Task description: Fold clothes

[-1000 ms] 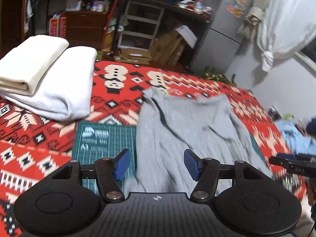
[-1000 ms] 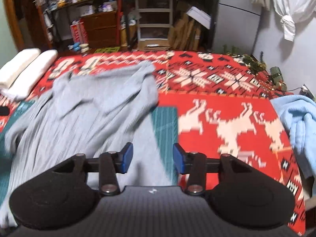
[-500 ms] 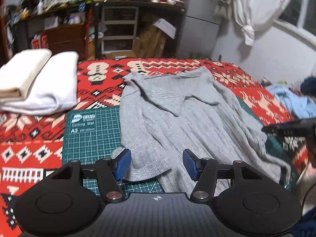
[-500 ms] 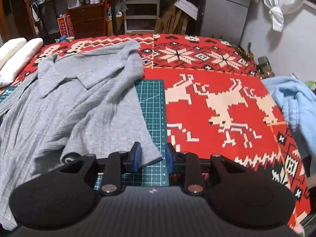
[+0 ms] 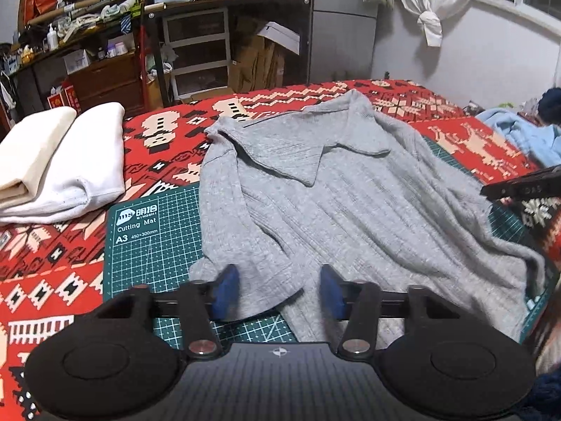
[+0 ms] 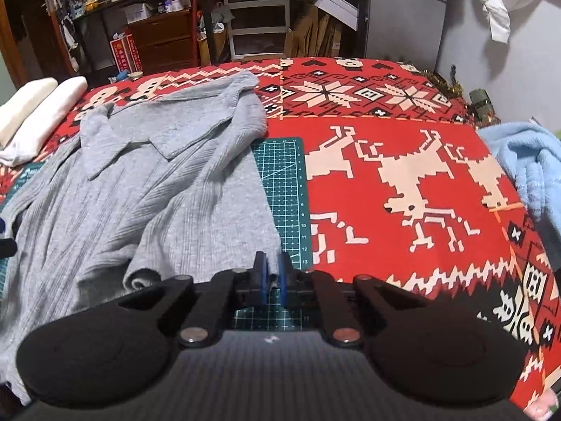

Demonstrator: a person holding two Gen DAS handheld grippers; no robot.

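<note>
Across the green cutting mat [image 5: 147,245] lay the grey collared shirt [image 5: 350,203], spread flat, collar at the far end, hem toward the tools, its long axis running away from them. Left gripper [image 5: 277,293] stood wide open and empty over the near left sleeve end. Right gripper [image 6: 272,275] was nearly closed at the hem's right corner; whether cloth sat between the pads, I couldn't tell. Both were equally near.
</note>
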